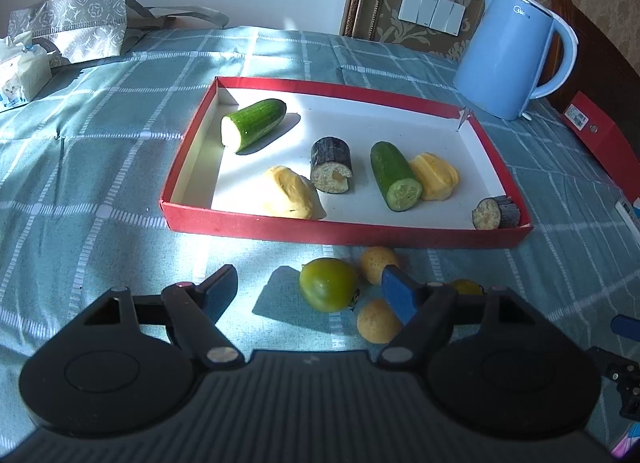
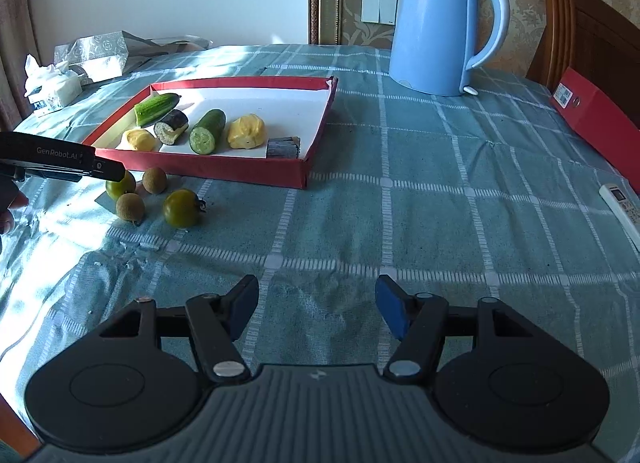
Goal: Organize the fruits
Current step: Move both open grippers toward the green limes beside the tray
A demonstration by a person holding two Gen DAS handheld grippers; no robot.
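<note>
Left wrist view: red tray point(image 1: 280, 227) on a checked cloth surface point(image 1: 100, 167), taken as landmark. Inside it: one cucumber piece point(image 1: 256, 125) toward the far left corner, a second cucumber piece point(image 1: 394, 177) right of centre, two dark-skinned cut pieces point(image 1: 332, 165) point(image 1: 496, 213), one central and one in the near right corner, and two yellow lumps point(image 1: 290, 193) point(image 1: 434, 177). Outside it, just before the near wall: green tomato point(image 1: 328, 283), two round tan fruits point(image 1: 378, 263) point(image 1: 378, 321), and a second green tomato point(image 1: 466, 287), mostly hidden. Left gripper point(image 1: 310, 287) stands before the tray, fingers wide apart, the first tomato lying between them, pads not touching it. Blue kettle point(image 1: 508, 59) stands beyond the tray's far right corner. Right wrist view: right gripper point(image 2: 318, 309) well to the tray's right, fingers parted, holding nothing, over bare cloth.
</note>
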